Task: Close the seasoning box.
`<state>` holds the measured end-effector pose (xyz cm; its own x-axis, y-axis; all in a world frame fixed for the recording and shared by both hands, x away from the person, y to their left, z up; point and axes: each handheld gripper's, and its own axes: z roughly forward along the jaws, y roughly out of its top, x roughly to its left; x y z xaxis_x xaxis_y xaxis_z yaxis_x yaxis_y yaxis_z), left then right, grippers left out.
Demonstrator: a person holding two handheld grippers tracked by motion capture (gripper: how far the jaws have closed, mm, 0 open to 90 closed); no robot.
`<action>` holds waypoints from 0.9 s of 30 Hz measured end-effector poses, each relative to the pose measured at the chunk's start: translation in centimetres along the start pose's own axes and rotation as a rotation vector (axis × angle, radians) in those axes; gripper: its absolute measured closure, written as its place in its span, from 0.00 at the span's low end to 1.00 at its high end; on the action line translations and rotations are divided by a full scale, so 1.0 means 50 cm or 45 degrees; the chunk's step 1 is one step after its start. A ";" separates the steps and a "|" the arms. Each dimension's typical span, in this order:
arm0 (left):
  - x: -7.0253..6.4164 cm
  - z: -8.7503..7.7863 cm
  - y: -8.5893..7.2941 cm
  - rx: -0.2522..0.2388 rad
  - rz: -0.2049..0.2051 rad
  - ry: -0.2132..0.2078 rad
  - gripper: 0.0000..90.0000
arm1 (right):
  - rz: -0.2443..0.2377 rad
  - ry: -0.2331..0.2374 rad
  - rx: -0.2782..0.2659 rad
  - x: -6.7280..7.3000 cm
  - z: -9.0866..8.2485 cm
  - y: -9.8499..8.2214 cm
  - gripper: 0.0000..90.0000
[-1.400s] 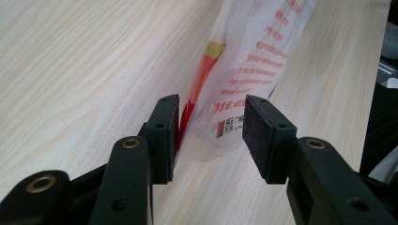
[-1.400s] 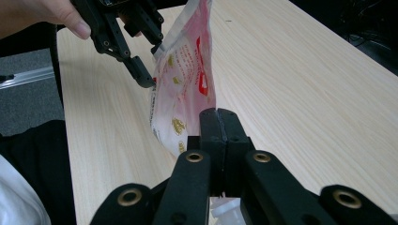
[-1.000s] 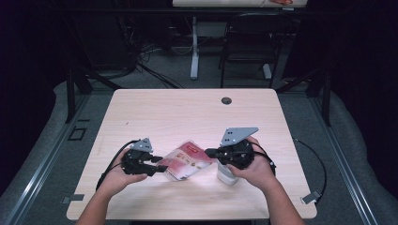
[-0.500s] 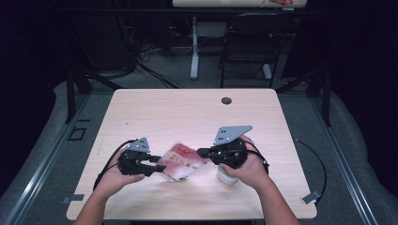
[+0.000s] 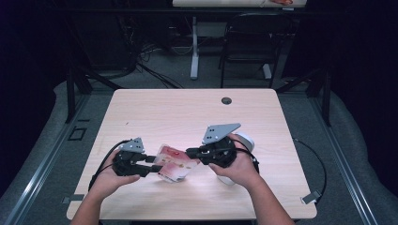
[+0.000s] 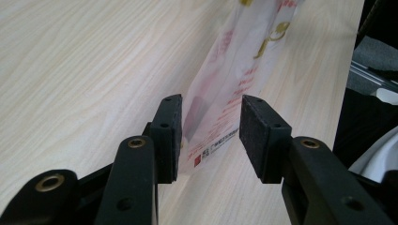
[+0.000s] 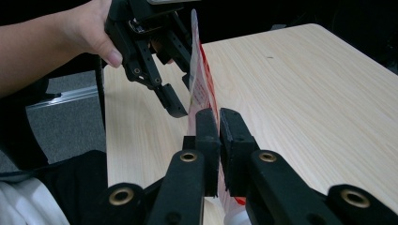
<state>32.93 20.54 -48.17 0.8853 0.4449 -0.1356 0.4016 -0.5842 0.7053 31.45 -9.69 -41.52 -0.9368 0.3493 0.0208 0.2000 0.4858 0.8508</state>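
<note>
A red-and-white plastic bag (image 5: pixel 172 165) hangs between my two grippers, over the table's near half. My right gripper (image 5: pixel 188 152) grips its right edge. In the right gripper view that gripper (image 7: pixel 218 113) has its pads almost together, with the bag (image 7: pixel 202 86) edge-on between them. Its jaws have just been opening a little, leaving a thin slit. My left gripper (image 5: pixel 157 165) is at the bag's left end. In the left gripper view its jaws (image 6: pixel 211 105) stand apart, and the bag (image 6: pixel 234 70) runs between them beside one pad. The left gripper (image 7: pixel 184 93) also shows from the right gripper view.
The light wooden table (image 5: pixel 187 108) has a small dark grommet hole (image 5: pixel 226 100) near its far edge. A white round object (image 5: pixel 246 139) lies just beyond the right hand. Cables trail from both grippers. A chair and table legs stand on the floor beyond.
The right hand has slid a little to the left along the bag. Its jaws show a thin slit. The left hand has stayed put.
</note>
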 end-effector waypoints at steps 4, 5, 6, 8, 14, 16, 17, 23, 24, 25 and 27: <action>-0.001 -0.010 -0.003 -0.021 0.005 -0.004 0.67 | -0.011 0.018 0.000 0.005 0.014 0.011 0.95; -0.001 -0.012 -0.004 -0.023 0.004 -0.002 0.67 | -0.012 0.024 -0.002 0.007 0.017 0.013 0.95; -0.001 -0.013 -0.004 -0.023 0.006 -0.001 0.67 | -0.012 0.030 -0.001 0.008 0.021 0.015 0.95; -0.001 -0.014 -0.005 -0.017 0.004 0.000 0.68 | -0.015 0.031 0.002 0.008 0.024 0.017 0.95; 0.000 -0.018 -0.013 -0.001 0.004 0.000 0.71 | -0.021 0.043 0.000 0.015 0.041 0.031 0.92; 0.000 -0.018 -0.015 0.002 0.000 -0.005 0.71 | -0.023 0.044 0.000 0.015 0.042 0.032 0.92; 0.003 -0.018 -0.018 -0.005 -0.008 -0.010 0.71 | -0.018 0.043 -0.004 0.016 0.045 0.034 0.90; 0.012 -0.018 -0.028 0.007 -0.031 -0.009 0.71 | -0.007 0.031 -0.028 0.022 0.038 0.041 0.86; 0.013 -0.018 -0.030 0.005 -0.039 -0.006 0.71 | -0.013 0.025 -0.029 0.023 0.035 0.043 0.86; 0.014 -0.019 -0.031 0.009 -0.042 -0.004 0.71 | -0.016 0.023 -0.032 0.023 0.031 0.044 0.86; 0.015 -0.020 -0.035 0.003 -0.061 -0.002 0.71 | -0.011 0.019 -0.045 0.023 0.024 0.044 0.85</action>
<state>32.66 22.58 -48.81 0.8656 0.4709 -0.1703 0.4438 -0.5639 0.6964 31.14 -7.27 -40.24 -0.9427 0.3330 0.0211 0.1819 0.4599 0.8691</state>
